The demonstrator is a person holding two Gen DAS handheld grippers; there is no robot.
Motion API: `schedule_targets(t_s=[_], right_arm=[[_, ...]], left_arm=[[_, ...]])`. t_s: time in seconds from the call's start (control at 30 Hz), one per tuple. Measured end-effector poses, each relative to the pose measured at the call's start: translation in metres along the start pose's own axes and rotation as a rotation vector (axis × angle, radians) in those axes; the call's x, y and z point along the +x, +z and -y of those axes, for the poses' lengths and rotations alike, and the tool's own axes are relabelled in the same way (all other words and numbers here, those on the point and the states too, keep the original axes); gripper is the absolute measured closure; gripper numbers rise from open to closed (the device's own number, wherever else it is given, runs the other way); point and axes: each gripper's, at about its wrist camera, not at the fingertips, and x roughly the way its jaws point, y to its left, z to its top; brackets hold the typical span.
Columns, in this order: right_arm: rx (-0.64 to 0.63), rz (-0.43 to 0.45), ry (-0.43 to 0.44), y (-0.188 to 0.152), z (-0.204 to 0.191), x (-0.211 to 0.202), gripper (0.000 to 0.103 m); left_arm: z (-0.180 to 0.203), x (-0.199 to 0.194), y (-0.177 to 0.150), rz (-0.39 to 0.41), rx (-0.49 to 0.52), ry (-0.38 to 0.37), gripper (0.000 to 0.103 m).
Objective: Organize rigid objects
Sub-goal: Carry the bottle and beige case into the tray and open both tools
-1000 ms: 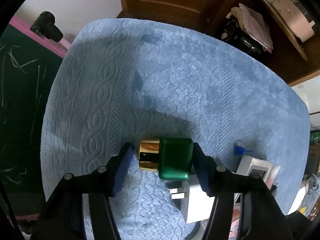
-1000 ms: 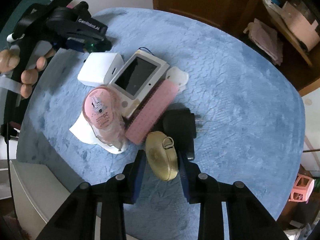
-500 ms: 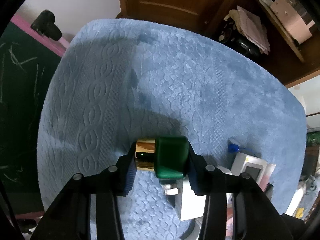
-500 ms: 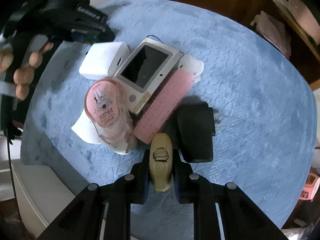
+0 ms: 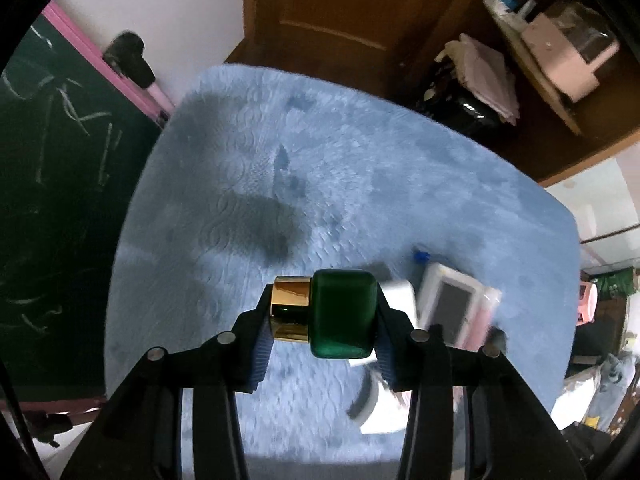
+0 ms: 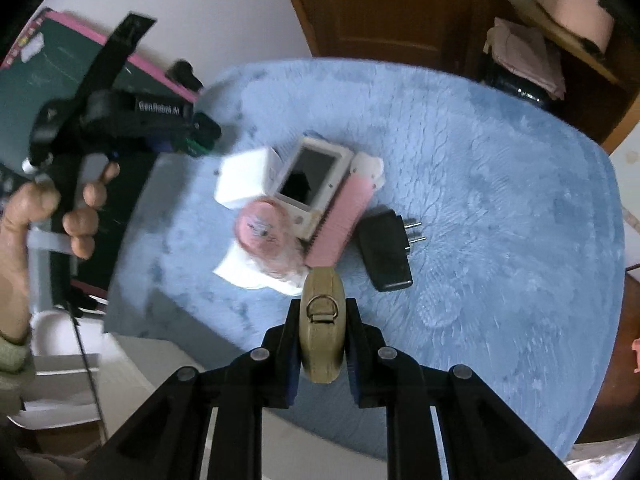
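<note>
My left gripper is shut on a green bottle with a gold cap, held sideways above the blue cloth-covered table. My right gripper is shut on a tan tape measure with a metal ring, lifted off the table. In the right wrist view the left gripper hangs at the far left, a person's hand on its handle. On the table lie a white box, a white device with a dark screen, a pink brush, a pink round tape dispenser and a black plug adapter.
A green chalkboard with a pink frame stands left of the table. A wooden door and shelves with clutter are behind it. White furniture sits below the table's near left edge.
Both grippers closed on their objects and rose. The green bottle left the cloth with the left gripper; the tape measure turned on edge and lifted with the right gripper.
</note>
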Motion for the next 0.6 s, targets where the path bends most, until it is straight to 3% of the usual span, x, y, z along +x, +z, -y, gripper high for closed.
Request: schedule_targets(t_s=[0.3, 0.6], right_arm=[[-0.027, 0.141, 0.004, -0.021, -0.029, -0.075, 0.084], [-0.069, 0.268, -0.061, -0.071, -0.066, -0.156, 0.084]], left_arm=[[0.024, -0.097, -0.043, 0.111, 0.073, -0.076, 0.057], [0.043, -0.181, -0.109, 0.201, 0.134, -0.111, 0.057]])
